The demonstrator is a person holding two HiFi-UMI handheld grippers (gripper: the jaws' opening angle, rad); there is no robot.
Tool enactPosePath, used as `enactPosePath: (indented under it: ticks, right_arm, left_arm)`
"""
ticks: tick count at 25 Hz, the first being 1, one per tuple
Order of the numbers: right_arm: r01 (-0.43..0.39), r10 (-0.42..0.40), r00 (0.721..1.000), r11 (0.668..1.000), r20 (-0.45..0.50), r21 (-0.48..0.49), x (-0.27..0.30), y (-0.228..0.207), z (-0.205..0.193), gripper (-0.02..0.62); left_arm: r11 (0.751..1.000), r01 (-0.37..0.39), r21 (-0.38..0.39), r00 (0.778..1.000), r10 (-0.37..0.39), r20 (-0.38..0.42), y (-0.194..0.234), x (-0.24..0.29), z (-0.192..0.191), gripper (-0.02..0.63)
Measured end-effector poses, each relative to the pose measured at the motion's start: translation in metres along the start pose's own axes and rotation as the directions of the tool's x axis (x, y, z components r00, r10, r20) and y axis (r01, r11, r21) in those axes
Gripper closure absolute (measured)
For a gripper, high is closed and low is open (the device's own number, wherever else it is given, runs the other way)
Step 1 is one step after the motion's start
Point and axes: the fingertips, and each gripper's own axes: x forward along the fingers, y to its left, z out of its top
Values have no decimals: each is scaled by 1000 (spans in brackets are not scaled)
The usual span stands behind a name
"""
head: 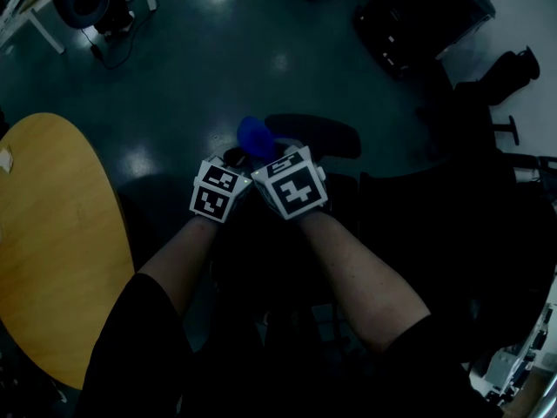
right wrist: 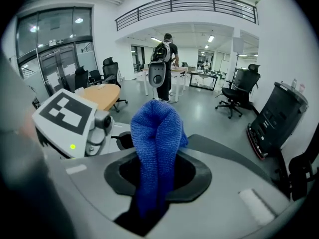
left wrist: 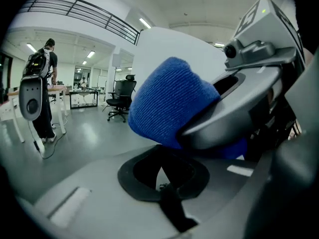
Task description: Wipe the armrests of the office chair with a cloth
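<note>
A blue knitted cloth [head: 253, 135] sticks up out of my right gripper [head: 277, 151], whose jaws are shut on its folded lower end [right wrist: 155, 133]. My left gripper [head: 233, 158] sits right beside it, marker cubes almost touching; its jaws are shut with nothing between them. In the left gripper view the cloth [left wrist: 172, 101] fills the middle, with the right gripper's body [left wrist: 259, 54] behind it. Both grippers hover over a black office chair, whose padded armrest [head: 315, 135] lies just beyond the cloth.
A round wooden table [head: 52, 233] is at my left. The chair's dark seat and back [head: 435, 233] spread to the right. A black case [head: 422, 16] stands on the far floor. A person with a backpack [right wrist: 164, 59] and other office chairs [right wrist: 239, 91] are farther off.
</note>
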Motion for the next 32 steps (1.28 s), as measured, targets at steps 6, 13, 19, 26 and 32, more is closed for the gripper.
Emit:
enactPosePath:
  ticks: [6,13,19,26,32]
  right_arm:
    - [-48,49,998,999,43,-9,-15,41,-11,486]
    - [-102,100,992,995,72,23,-67,96,-34,488]
    - [-149,139,980,987,143,66,-125,135,-51,486]
    - [-264,256,939,965,230,5,-212,180,-82,486]
    - [-341,346,902,938,258,-67,-283,217,-132,486]
  left_arm:
    - [998,-4,-56,1000,4,-3,-7,-29,-19,591]
    - [991,64,-115,998,-63,10,-57,-89,-29,592]
    - [989,61,-133,998,-62,-6,-106,-144,-23,592]
    - [988,-33,-148,999,33,-2,-184,-209,-18,592]
    - [970,-121,-209,992,127,16,-262,-256,-29,592]
